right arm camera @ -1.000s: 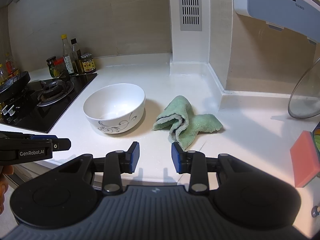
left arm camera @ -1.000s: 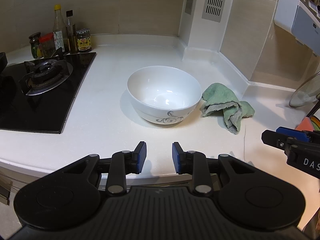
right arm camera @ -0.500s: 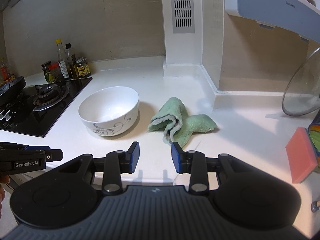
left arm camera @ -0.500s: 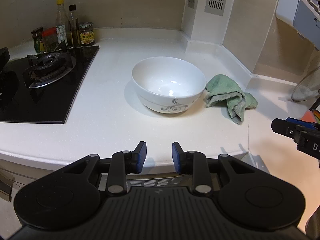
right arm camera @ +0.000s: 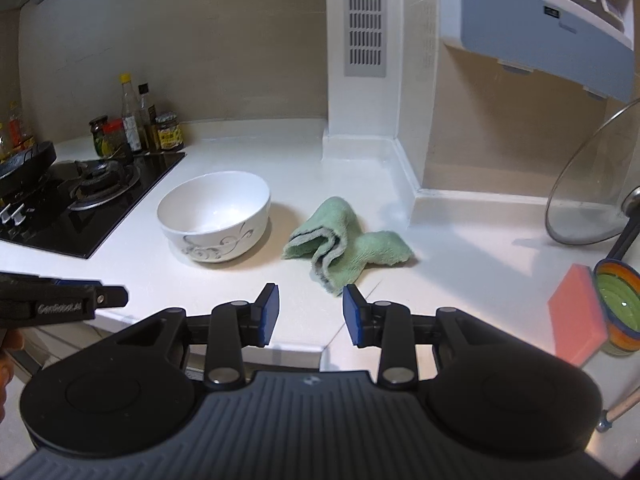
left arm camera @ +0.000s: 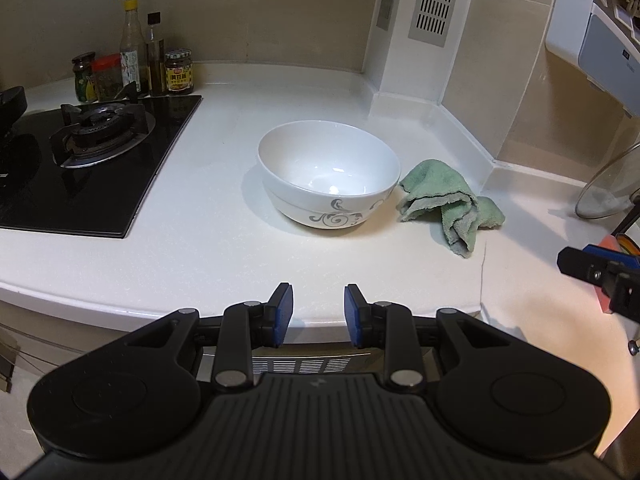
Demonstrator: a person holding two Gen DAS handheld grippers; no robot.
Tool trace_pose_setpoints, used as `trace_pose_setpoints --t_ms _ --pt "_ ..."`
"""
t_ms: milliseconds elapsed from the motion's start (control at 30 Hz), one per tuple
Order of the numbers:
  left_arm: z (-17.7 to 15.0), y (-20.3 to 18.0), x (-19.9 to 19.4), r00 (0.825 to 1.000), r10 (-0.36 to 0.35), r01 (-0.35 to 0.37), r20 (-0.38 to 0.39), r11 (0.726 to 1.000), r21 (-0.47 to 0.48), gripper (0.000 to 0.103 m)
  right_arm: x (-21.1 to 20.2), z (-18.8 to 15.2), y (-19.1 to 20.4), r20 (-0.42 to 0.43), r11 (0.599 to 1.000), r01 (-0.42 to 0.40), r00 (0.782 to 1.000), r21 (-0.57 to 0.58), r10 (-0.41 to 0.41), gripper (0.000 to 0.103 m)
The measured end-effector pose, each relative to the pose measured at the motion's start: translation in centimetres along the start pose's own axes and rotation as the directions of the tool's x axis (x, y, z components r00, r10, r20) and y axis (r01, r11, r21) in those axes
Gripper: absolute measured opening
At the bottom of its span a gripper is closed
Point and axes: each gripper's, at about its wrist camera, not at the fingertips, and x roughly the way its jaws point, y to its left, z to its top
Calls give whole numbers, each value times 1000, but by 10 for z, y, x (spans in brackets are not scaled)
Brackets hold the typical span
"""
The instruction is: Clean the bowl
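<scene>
A white bowl (left arm camera: 329, 174) with a grey swirl pattern stands upright on the white counter; it also shows in the right wrist view (right arm camera: 214, 216). A crumpled green cloth (left arm camera: 450, 202) lies just right of it, apart from it, and shows in the right wrist view (right arm camera: 344, 246). My left gripper (left arm camera: 319, 314) is open and empty at the counter's front edge, short of the bowl. My right gripper (right arm camera: 307, 314) is open and empty at the front edge, just short of the cloth. Each gripper's tip shows at the other view's side.
A black gas hob (left arm camera: 84, 160) sits left of the bowl, with sauce bottles and jars (left arm camera: 136, 68) behind it. A glass lid (right arm camera: 592, 196) leans at the right wall. A pink sponge (right arm camera: 576, 316) and a striped cup (right arm camera: 618, 308) sit at the right.
Both grippers have drawn back and risen a little from the counter. The bowl and cloth have not moved. Both stay open.
</scene>
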Motion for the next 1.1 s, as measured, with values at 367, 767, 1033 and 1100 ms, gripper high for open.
trace_pose_setpoints --t_ms 367,767,1033,1100 --pt "1 0 -3 1000 4 -4 6 1000 5 34 1 3 12 -12 998 -51 999 -44 50 30" --pt "21 7 42 999 -11 12 -41 999 34 34 52 14 7 -85 999 4 996 -33 -7 30" --pt "47 23 67 997 -19 24 -77 998 62 34 103 28 -5 -132 998 49 990 26 -45 30" --pt "56 31 69 998 5 -2 -67 999 44 34 115 34 -6 -131 999 41 991 21 -38 31"
